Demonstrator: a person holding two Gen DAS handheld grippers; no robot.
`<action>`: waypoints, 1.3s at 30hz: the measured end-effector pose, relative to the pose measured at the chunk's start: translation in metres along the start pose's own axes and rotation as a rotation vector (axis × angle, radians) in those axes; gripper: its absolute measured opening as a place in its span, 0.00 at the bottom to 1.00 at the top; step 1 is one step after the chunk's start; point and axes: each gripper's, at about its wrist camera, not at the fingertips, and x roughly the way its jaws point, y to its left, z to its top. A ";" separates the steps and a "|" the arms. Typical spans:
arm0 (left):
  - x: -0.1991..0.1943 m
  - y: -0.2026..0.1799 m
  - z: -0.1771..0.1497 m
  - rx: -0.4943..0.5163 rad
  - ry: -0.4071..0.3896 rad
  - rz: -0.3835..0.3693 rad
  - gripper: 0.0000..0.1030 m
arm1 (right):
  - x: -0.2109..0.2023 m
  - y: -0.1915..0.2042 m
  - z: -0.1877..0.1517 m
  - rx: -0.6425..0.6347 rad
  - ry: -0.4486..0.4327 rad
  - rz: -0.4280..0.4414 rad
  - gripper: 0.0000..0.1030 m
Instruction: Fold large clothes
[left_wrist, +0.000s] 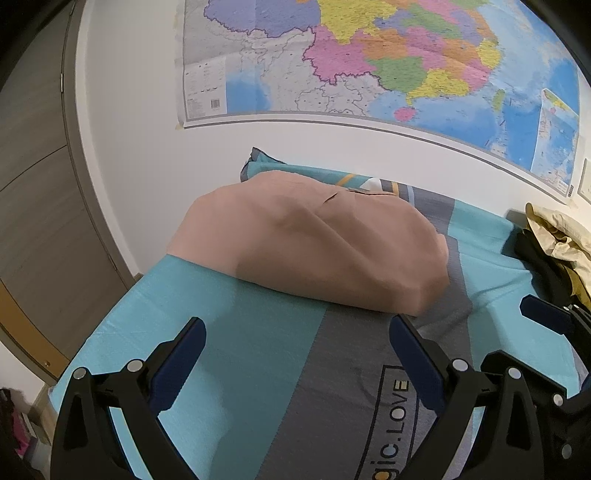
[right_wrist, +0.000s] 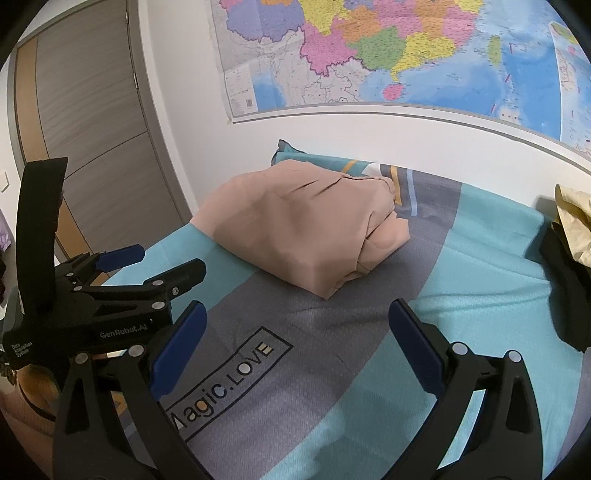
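Nearest to the left wrist camera, the left gripper (left_wrist: 297, 330) is seen with its jaws spread wide, and nothing is held between them; only the bed sheet (left_wrist: 229, 354) lies beneath the blue pads (left_wrist: 177, 365). In the right wrist view the right gripper (right_wrist: 297, 319) is likewise seen with its jaws wide apart and empty, hovering above the grey band of the sheet. The printed box reading "Magic.LOVE" (right_wrist: 225, 384) is found on that grey band, between and just ahead of the right gripper's fingers. The left gripper is also caught at the left of the right wrist view, where its black body is marked "GenRobot.AI"; the right gripper's blue fingertip is caught at the right edge of the left wrist view.

Beyond both grippers, the folded pink garment (left_wrist: 314, 243) is laid on the bed as a thick, compact bundle, partly on the teal stripe and partly on the grey one. It is touched by neither gripper, although the tip of the left gripper's right finger appears close to its near corner. Layered folds are shown at its right end in the right wrist view.

Farther to the right, a heap of cream and black clothes (right_wrist: 569, 240) is piled at the edge of the bed, well apart from the pink garment.

Behind the bed, a white wall is seen, on which a large coloured map (right_wrist: 388, 55) is hung. At the far left a grey wooden door (right_wrist: 92, 122) is visible.
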 end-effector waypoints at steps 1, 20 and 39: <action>0.000 0.000 0.000 0.000 0.000 -0.001 0.93 | 0.000 0.000 0.000 0.001 0.001 0.000 0.94; 0.000 -0.001 -0.001 0.004 0.008 -0.003 0.93 | -0.005 -0.001 -0.005 0.014 0.001 0.005 0.94; 0.003 -0.002 -0.004 0.004 0.019 -0.007 0.93 | -0.003 -0.002 -0.005 0.019 0.013 0.009 0.94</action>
